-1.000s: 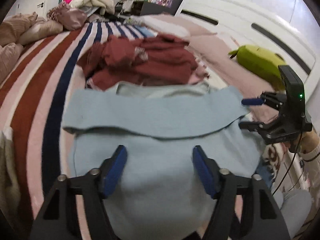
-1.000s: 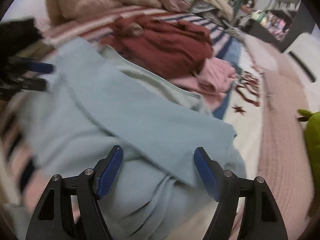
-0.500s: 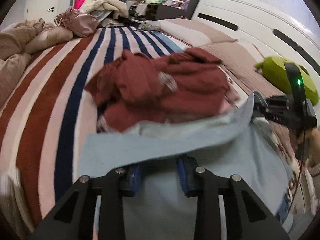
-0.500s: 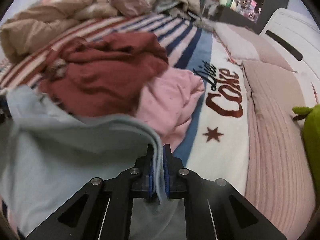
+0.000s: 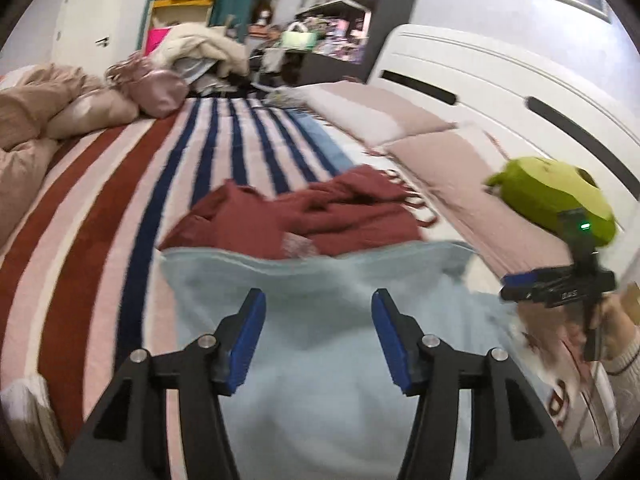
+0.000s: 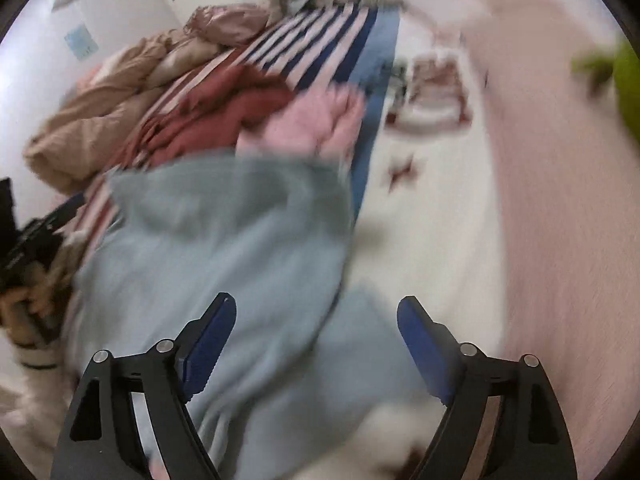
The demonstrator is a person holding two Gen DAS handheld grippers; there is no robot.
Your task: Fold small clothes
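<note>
A light blue garment point(image 5: 320, 320) lies folded over on the striped bedspread point(image 5: 120, 208); it also shows, blurred, in the right wrist view point(image 6: 224, 248). My left gripper point(image 5: 318, 336) is open and empty above its near part. My right gripper point(image 6: 316, 344) is open and empty over the garment's right edge; it also appears at the right of the left wrist view point(image 5: 516, 284). A dark red garment point(image 5: 304, 220) lies crumpled just beyond the blue one. A pink garment point(image 6: 312, 124) lies beside the red one.
A green plush toy point(image 5: 556, 196) sits on the pink cover at the right by the white headboard point(image 5: 500, 88). Beige bedding point(image 5: 48, 120) is heaped at the far left. Shelves and clutter stand beyond the bed.
Both grippers were shut on the blue garment's edge half a second ago. Both have opened and let it go, and the garment now lies flat. The right wrist view is blurred by motion.
</note>
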